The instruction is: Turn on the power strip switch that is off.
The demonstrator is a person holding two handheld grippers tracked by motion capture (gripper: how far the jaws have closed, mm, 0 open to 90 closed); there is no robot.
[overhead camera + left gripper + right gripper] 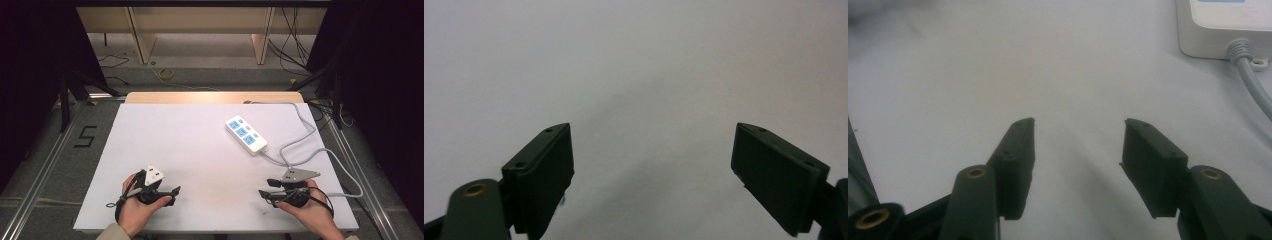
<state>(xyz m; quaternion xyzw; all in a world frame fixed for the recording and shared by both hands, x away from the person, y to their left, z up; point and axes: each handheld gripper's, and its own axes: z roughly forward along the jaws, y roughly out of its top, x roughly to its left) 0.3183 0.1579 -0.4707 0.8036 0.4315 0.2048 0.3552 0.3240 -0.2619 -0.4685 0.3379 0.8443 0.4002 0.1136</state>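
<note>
You had both tools resting low at the near edge of the white worktop (165, 130), so the job looked to be at its very start, with nothing gripped yet. Your left gripper (175, 192) had its jaws spread wide over bare surface, and your right gripper (264, 195) also stood spread with nothing between its jaws. The power strip (246, 134) lay flat toward the far right of the worktop, well apart from both grippers and nearer your right one. It was a white bar with three blue socket faces in a row, set at a slant, its grey cable (305, 145) leaving the near end and looping off to the right. The next move probably called for a reach forward with your right gripper toward the strip's near end.
</note>
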